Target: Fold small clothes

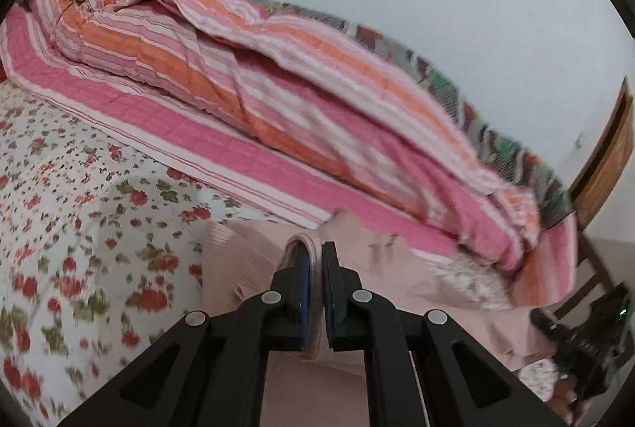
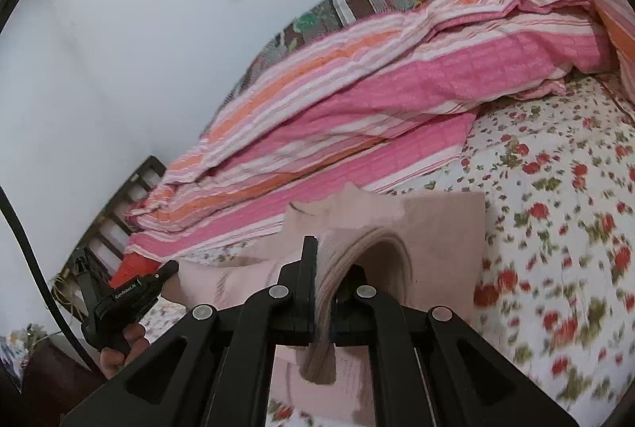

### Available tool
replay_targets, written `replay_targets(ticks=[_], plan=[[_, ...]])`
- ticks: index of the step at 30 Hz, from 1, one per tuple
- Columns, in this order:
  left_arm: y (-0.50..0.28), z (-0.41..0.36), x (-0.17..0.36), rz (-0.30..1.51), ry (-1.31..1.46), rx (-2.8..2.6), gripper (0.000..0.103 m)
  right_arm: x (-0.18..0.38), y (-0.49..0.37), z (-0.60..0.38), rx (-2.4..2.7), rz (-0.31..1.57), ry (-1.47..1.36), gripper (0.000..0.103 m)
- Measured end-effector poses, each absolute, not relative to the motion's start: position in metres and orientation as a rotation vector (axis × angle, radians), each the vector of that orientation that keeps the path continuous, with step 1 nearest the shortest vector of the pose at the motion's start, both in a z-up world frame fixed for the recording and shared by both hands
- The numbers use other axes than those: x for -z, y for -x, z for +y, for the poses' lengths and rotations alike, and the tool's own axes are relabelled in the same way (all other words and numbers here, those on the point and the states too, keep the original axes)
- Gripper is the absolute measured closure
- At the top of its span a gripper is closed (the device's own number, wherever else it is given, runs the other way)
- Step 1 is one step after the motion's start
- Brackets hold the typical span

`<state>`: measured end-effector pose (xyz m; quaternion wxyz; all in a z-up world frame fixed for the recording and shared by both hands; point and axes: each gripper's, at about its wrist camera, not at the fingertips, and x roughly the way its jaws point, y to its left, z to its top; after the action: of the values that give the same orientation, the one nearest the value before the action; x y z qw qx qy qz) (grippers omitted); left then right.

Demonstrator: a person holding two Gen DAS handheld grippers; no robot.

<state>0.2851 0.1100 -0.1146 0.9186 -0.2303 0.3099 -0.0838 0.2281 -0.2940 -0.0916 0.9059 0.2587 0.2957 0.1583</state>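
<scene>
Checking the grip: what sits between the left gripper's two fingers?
A folded edge of the pale pink garment, pinched by the left gripper; left wrist view shows it.

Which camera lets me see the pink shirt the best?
The right wrist view. There the pink shirt spreads out flat on the flowery sheet, and its ribbed edge is pinched in the right gripper. The left wrist view shows only blurry bits of it around the left gripper.
</scene>
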Motion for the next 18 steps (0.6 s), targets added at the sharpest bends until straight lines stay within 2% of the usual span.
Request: replay_targets(ticks=[7, 8, 10, 11, 12, 14, 18], plan=[[-0.315, 0.107, 0.147, 0.728, 0.489, 0.228, 0.096, 0.128, -0.275, -0.284, -0.259, 0.683, -0.418, 0.098], [-0.317, 0.109, 0.15, 0.736, 0.505, 0.243, 0.092, 0.136, -0.28, -0.286, -0.262, 0.694, -0.438, 0.095], [-0.319, 0.115, 0.154, 0.746, 0.584, 0.301, 0.071, 0.146, -0.285, -0.294, -0.289, 0.703, -0.51, 0.091], [-0.319, 0.119, 0.155, 0.734, 0.625, 0.338, 0.051, 0.152, -0.286, -0.302, -0.312, 0.699, -0.577, 0.085], [-0.316, 0.121, 0.154, 0.715, 0.654, 0.37, 0.04, 0.152, -0.286, -0.305, -0.321, 0.697, -0.606, 0.076], [-0.31, 0.122, 0.148, 0.68, 0.649, 0.387, 0.04, 0.151, -0.285, -0.312, -0.314, 0.684, -0.63, 0.068], [-0.304, 0.115, 0.142, 0.672, 0.607, 0.404, 0.04, 0.146, -0.279, -0.31, -0.335, 0.662, -0.619, 0.067]])
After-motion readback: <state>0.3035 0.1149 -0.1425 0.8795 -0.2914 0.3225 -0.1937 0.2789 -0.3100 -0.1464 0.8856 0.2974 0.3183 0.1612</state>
